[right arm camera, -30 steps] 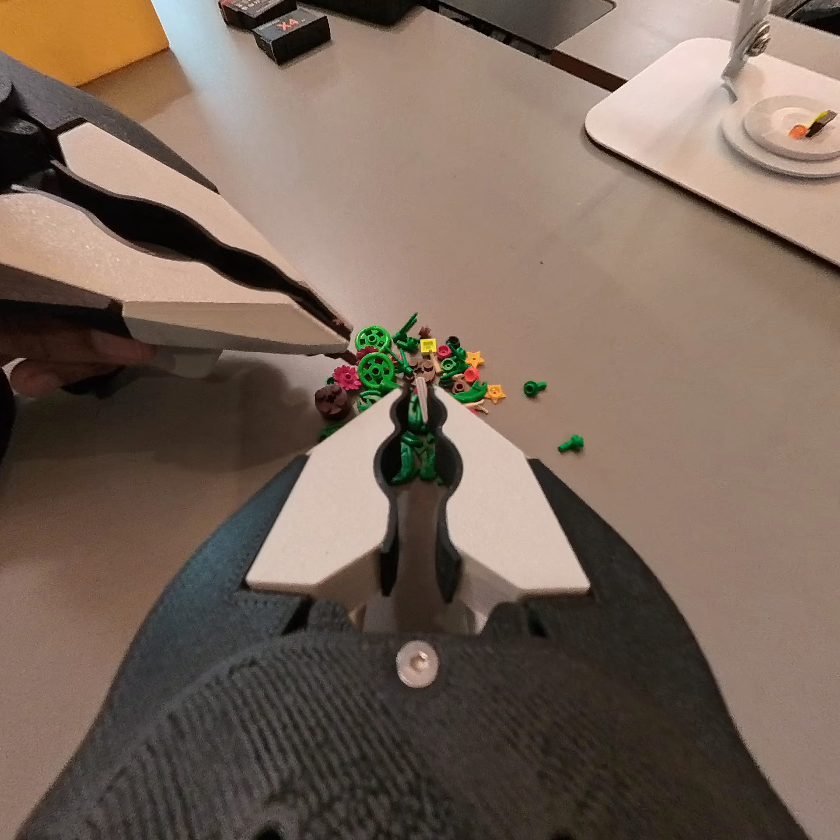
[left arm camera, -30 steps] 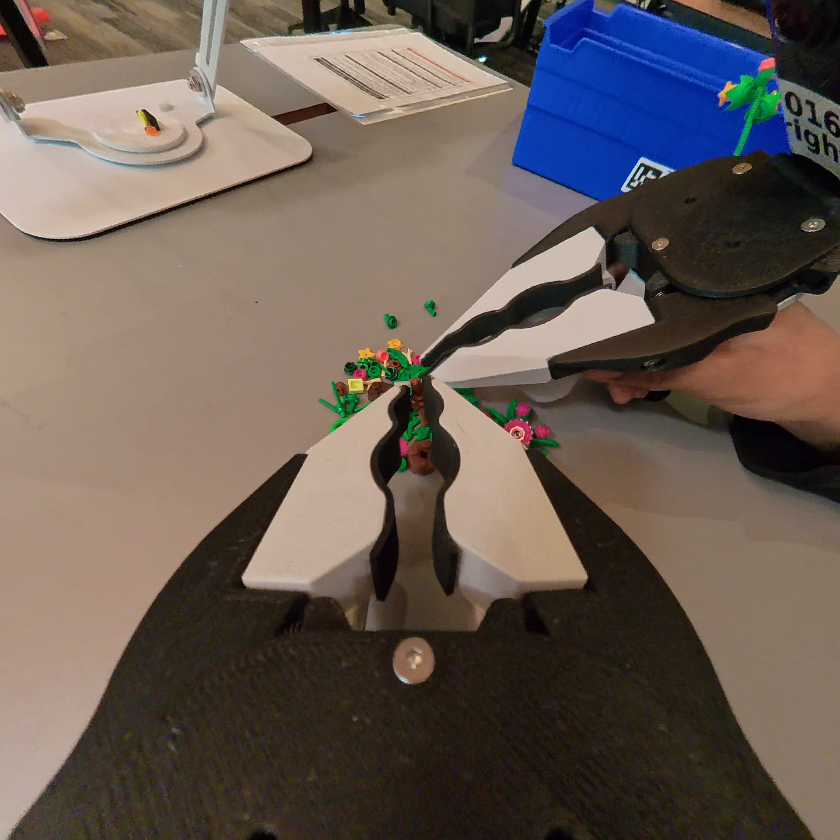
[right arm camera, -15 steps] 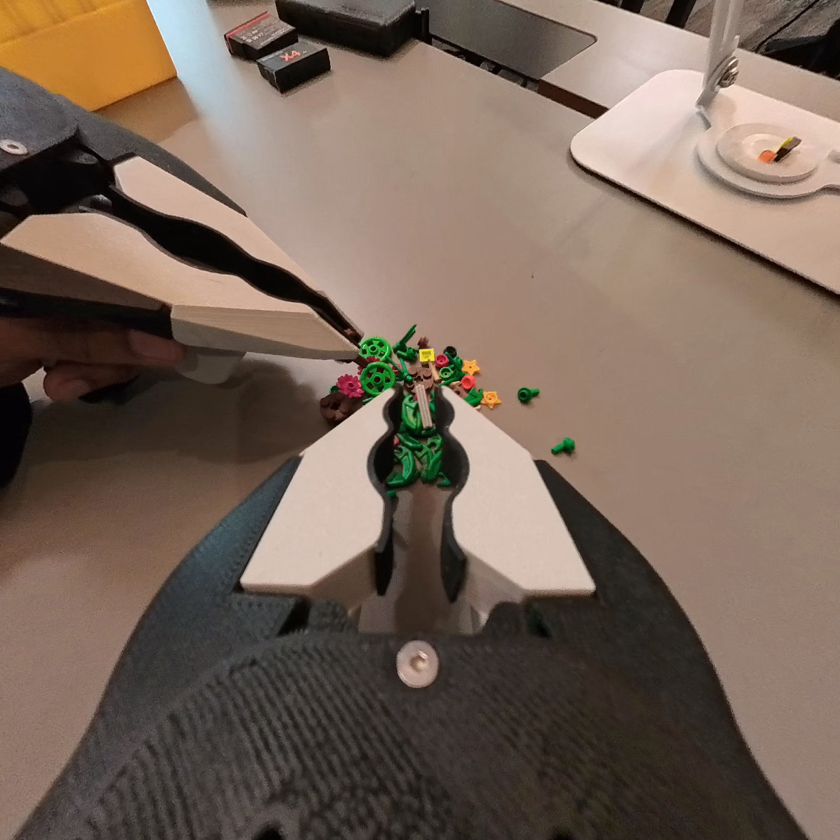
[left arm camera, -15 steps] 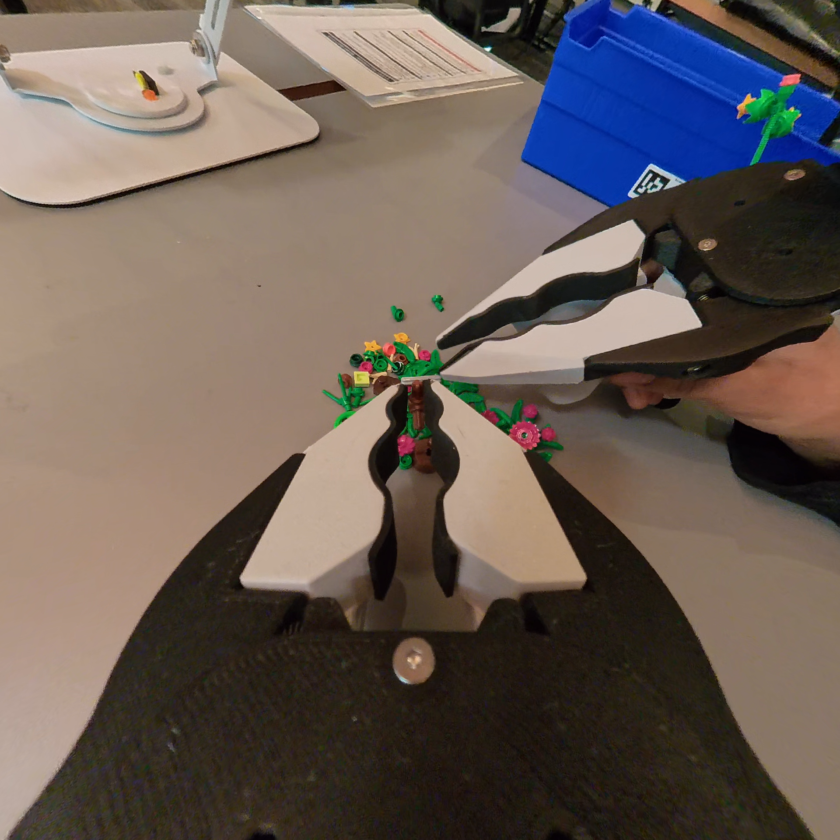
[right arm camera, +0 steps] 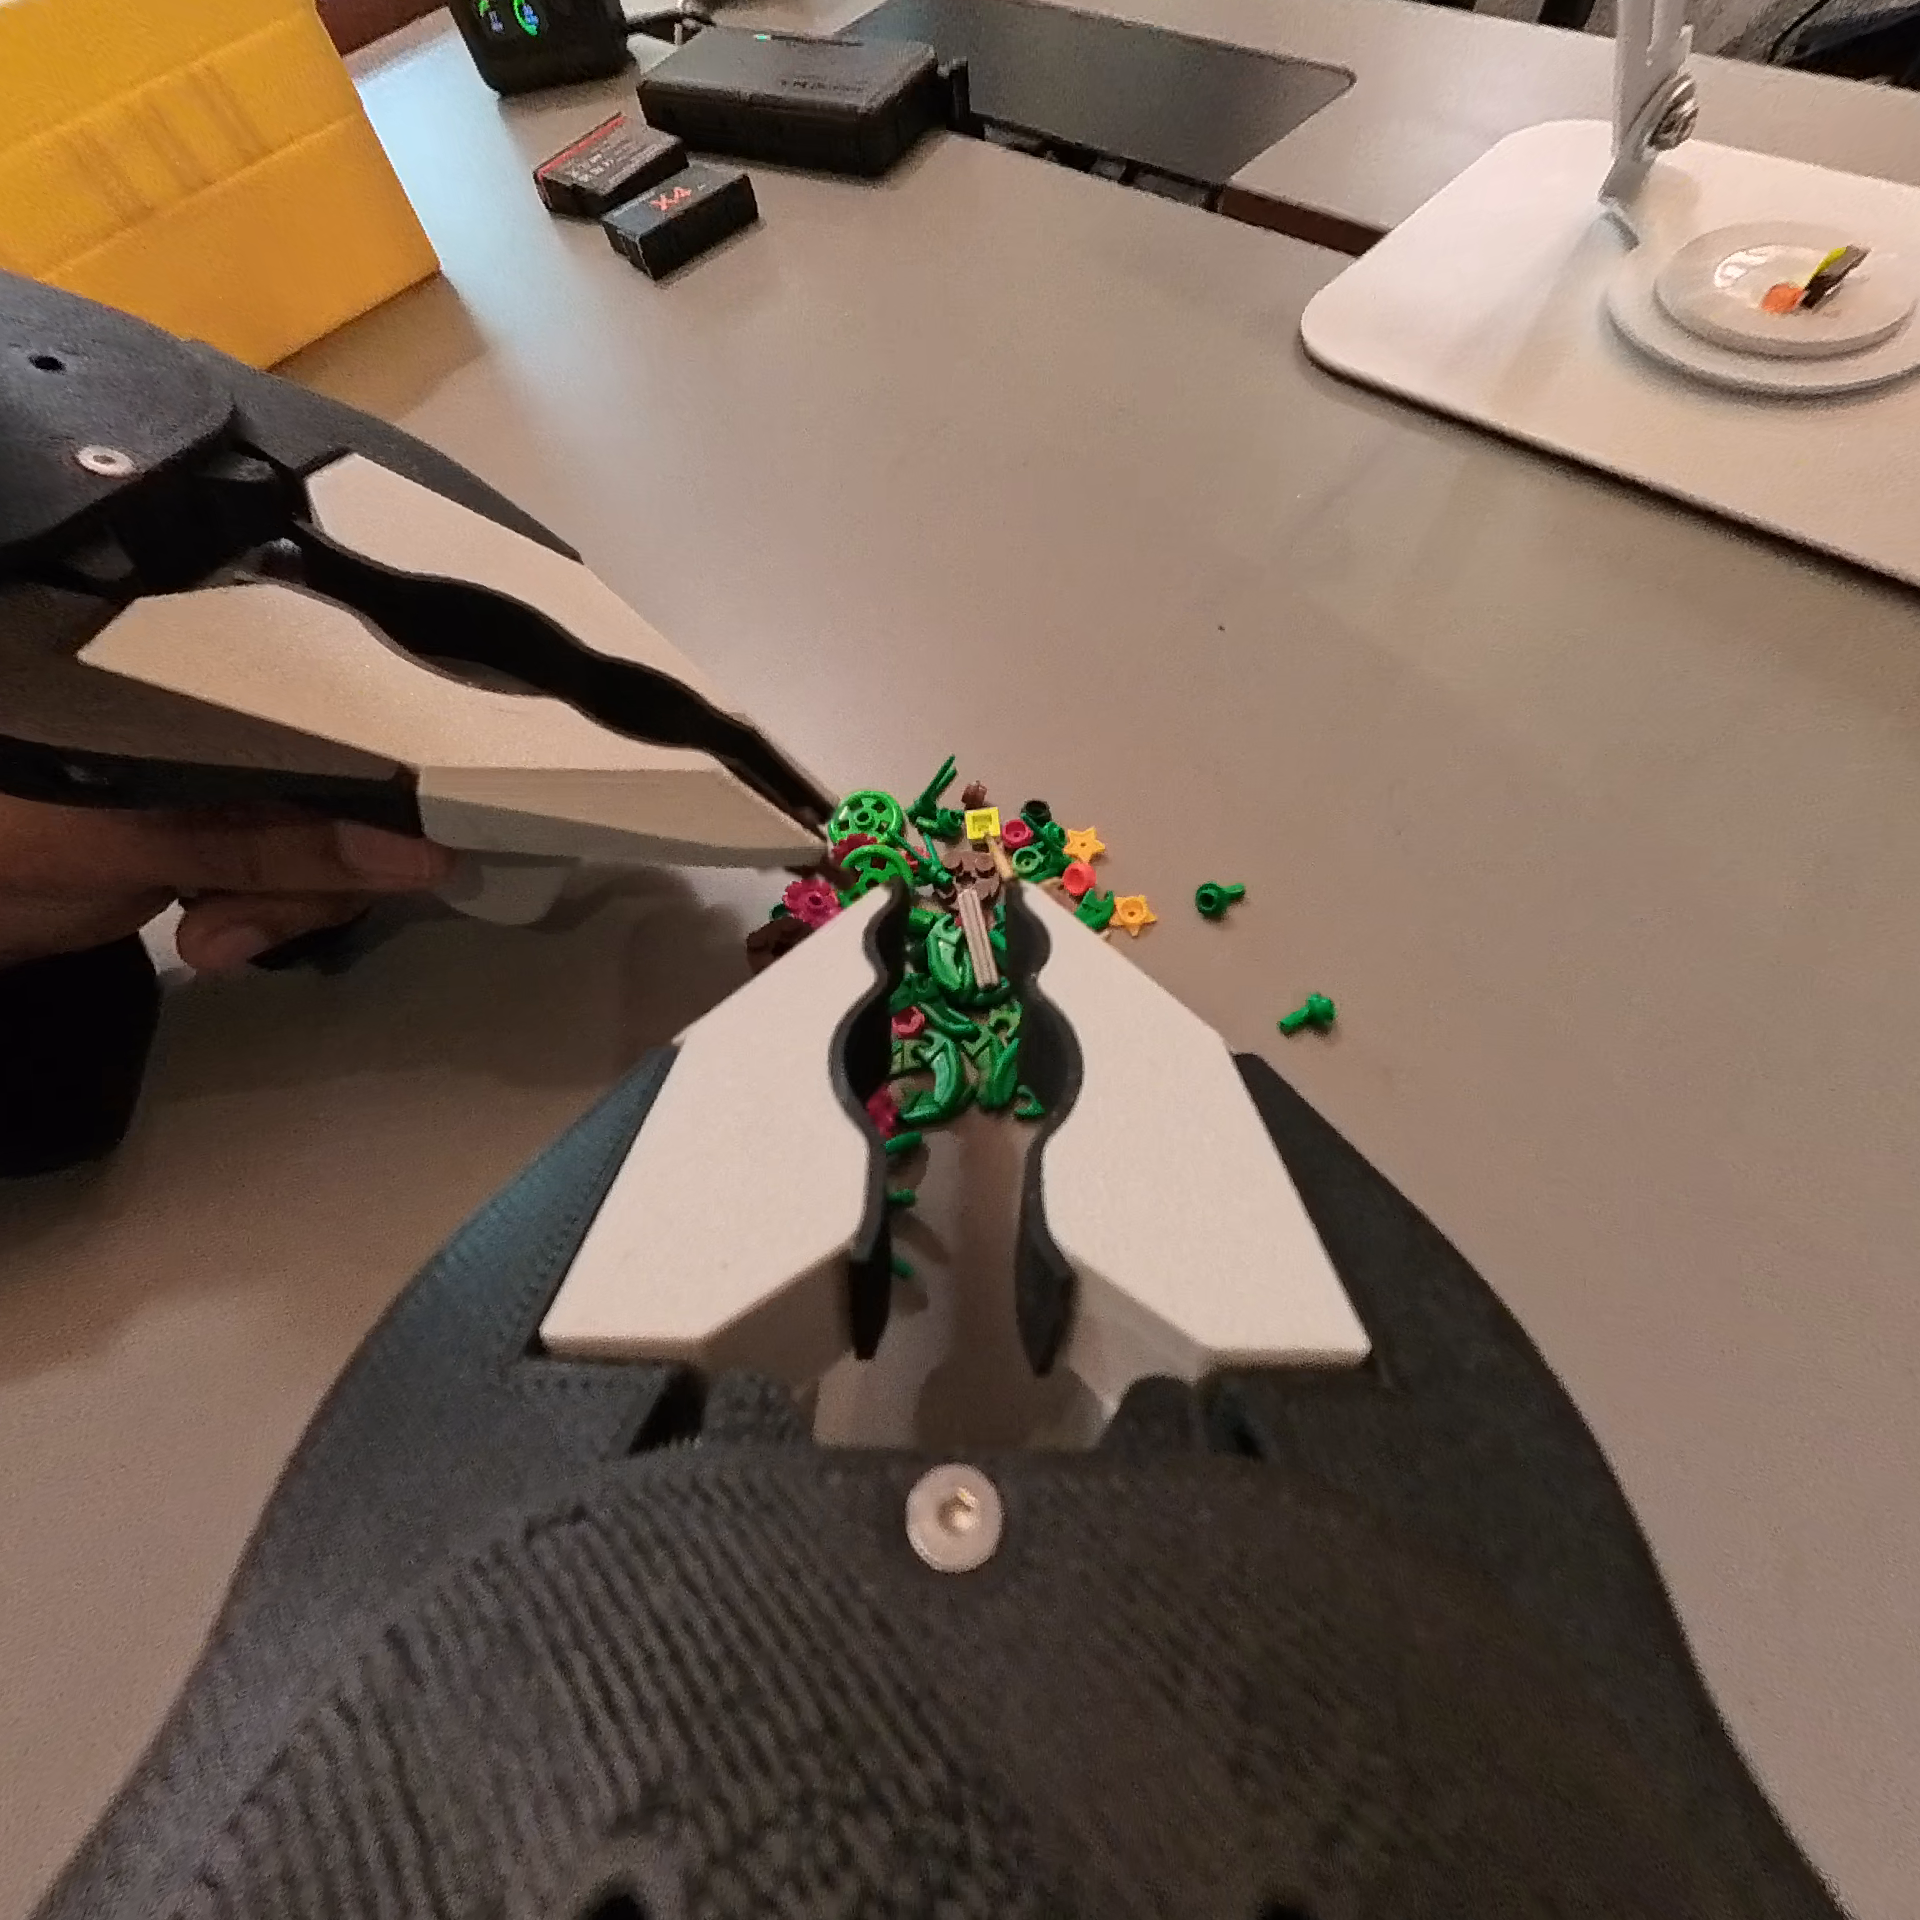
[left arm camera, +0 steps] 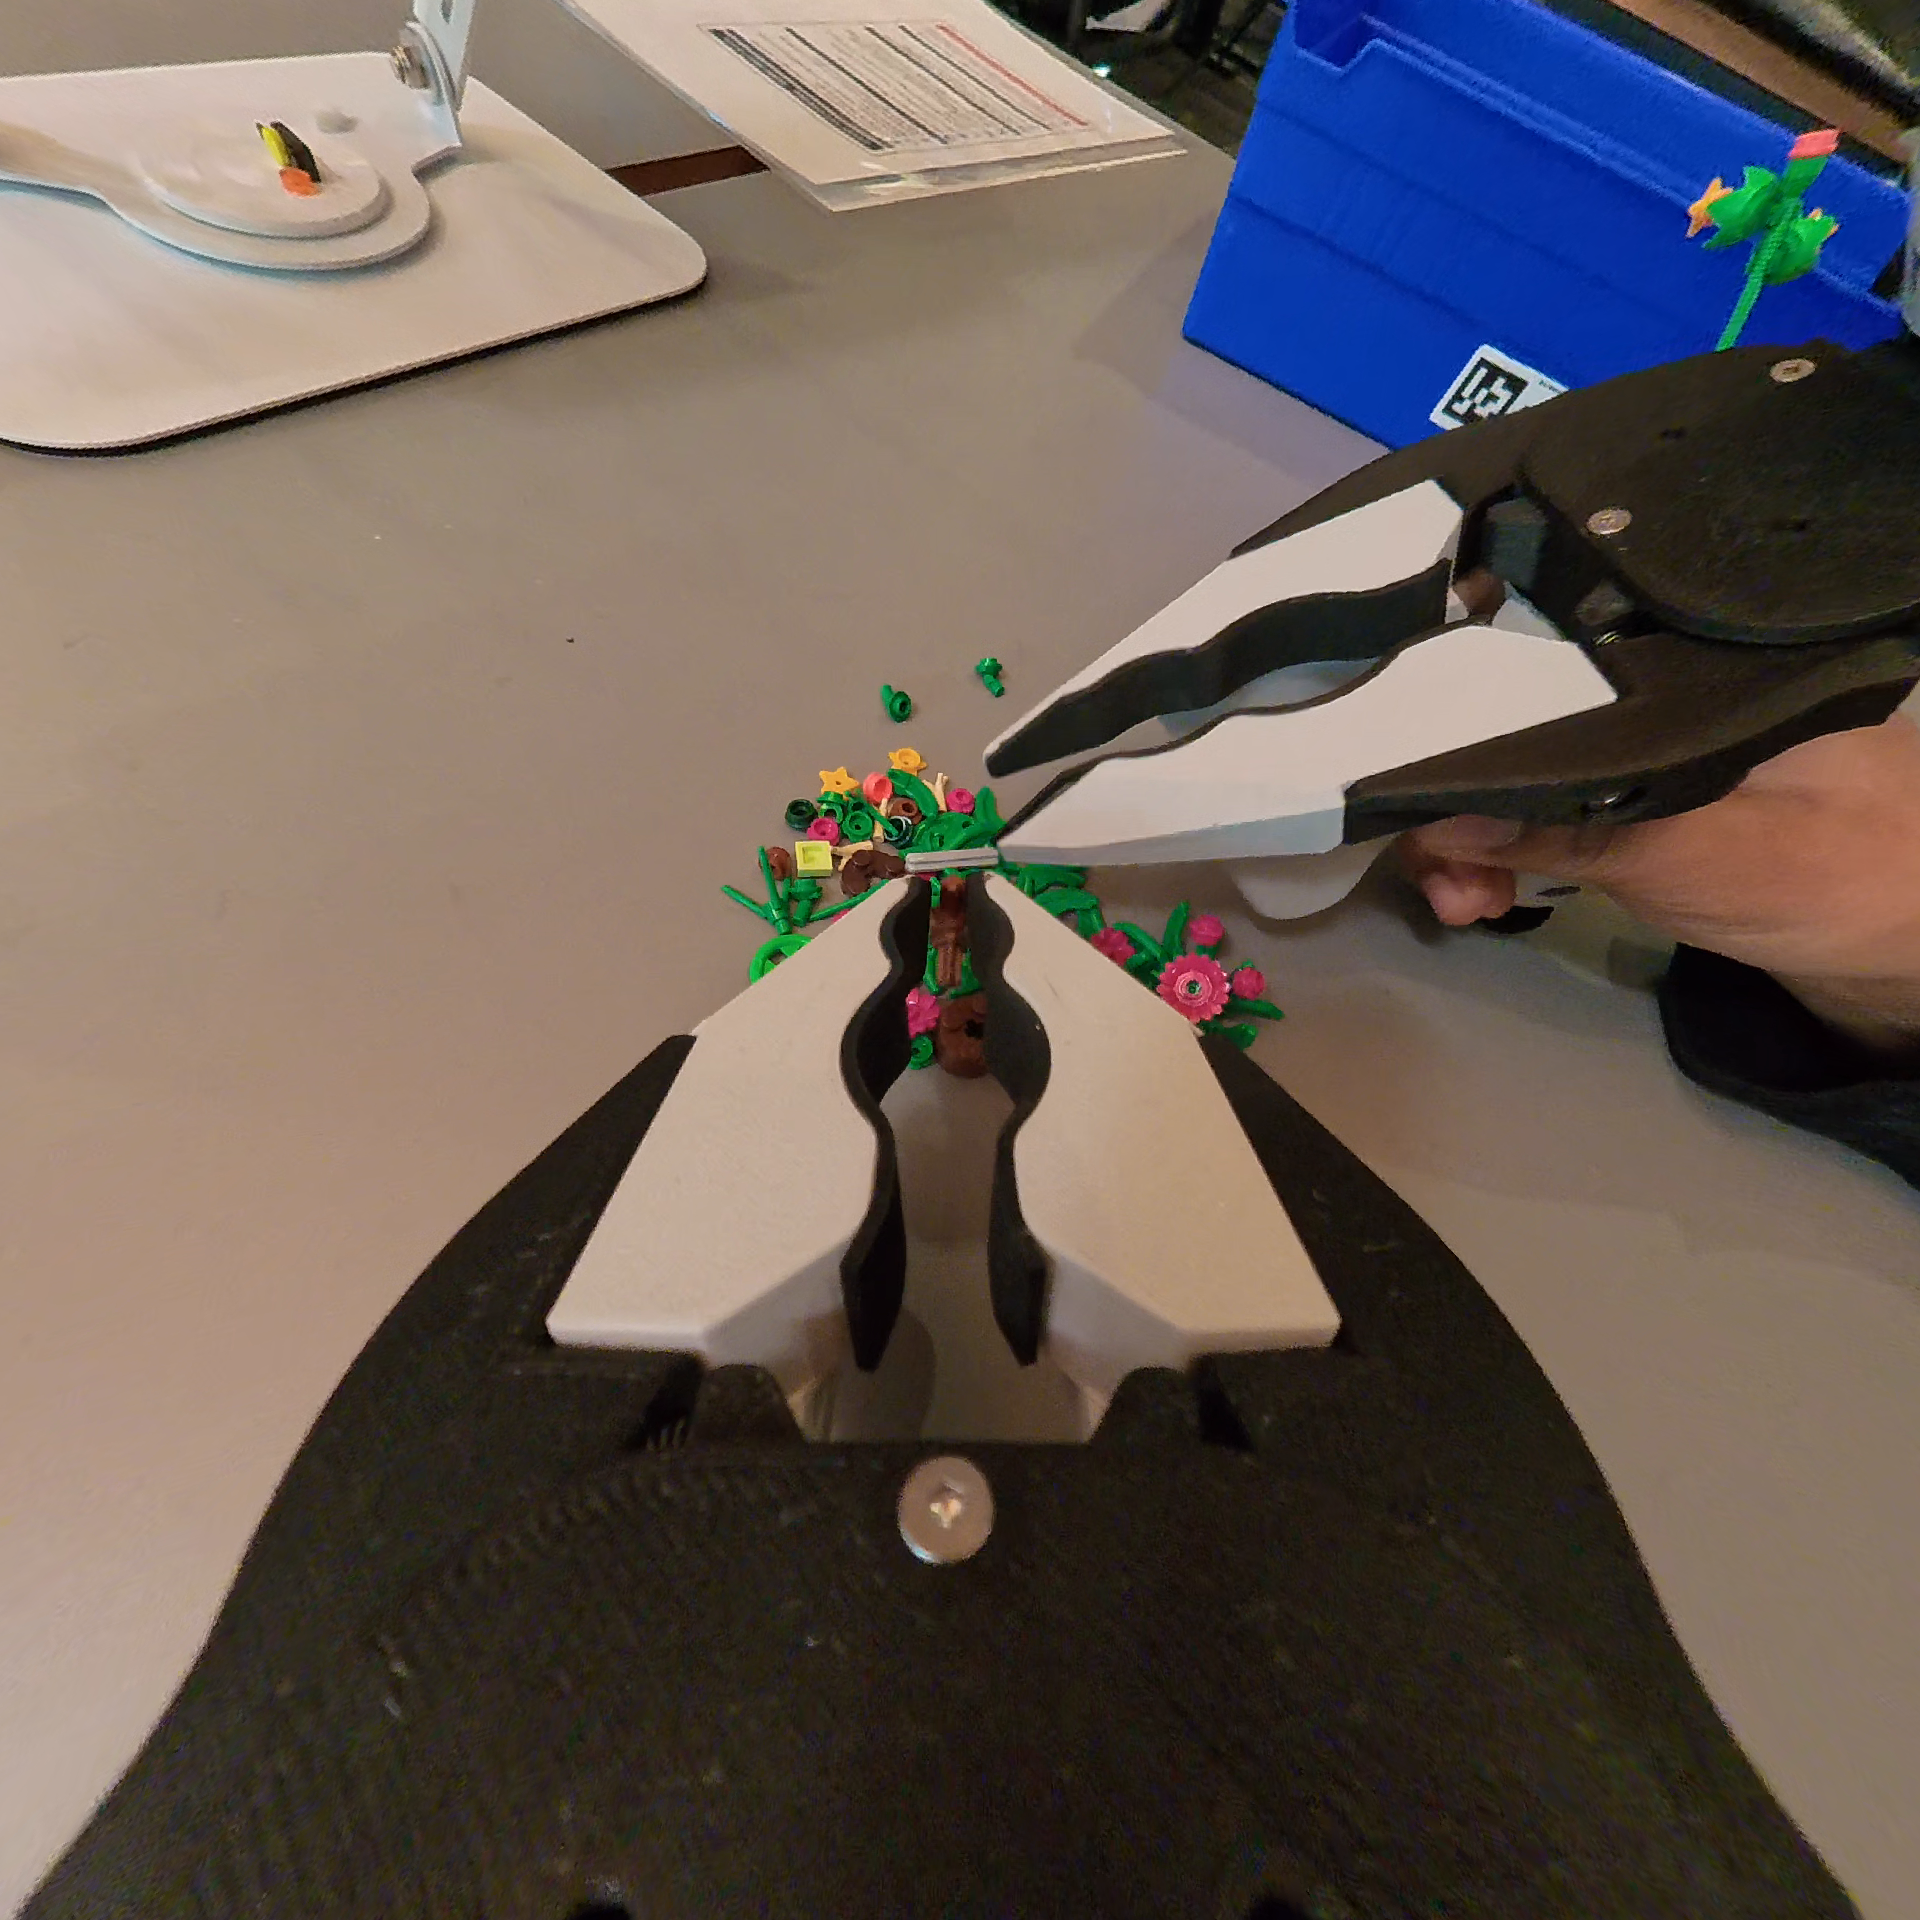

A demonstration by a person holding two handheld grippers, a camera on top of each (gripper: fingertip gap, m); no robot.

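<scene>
left gripper point(left arm camera: 948, 888): the jaws are standing narrow, tips almost together, hovering low over a pile of tiny plastic flower pieces point(left arm camera: 883, 821). a thin brown stem piece point(left arm camera: 948, 935) is showing in the slit between them, but it is not possible to tell whether the jaws are pinching it or only framing it from above.

right gripper point(right arm camera: 956, 899): the jaws are sitting slightly apart, tips not meeting. a short grey rod point(left arm camera: 951, 860) is lying against the tip of the lower finger and pointing toward the left gripper's tips; neither finger seems to be clamping it.

the pile is sitting mid-tabletop point(left arm camera: 520, 675), green leaves mixed with pink, yellow and brown bits. a pink flower point(left arm camera: 1192, 985) is lying at its near right edge, and two loose green studs point(left arm camera: 896, 703) are lying just beyond it. a person's hand point(left arm camera: 1714, 862) is gripping the right tool. farther off, a blue bin point(left arm camera: 1455, 208), a white stand base point(left arm camera: 312, 312) and a yellow bin point(right arm camera: 187, 177) are sitting around the edges.

likely risks: the rod is looking barely supported, so a small tilt may be enough to drop it into the clutter, where it would be hard to find. the two tools are crowding each other, so a bump could be knocking either piece loose or scattering the pile.
</scene>
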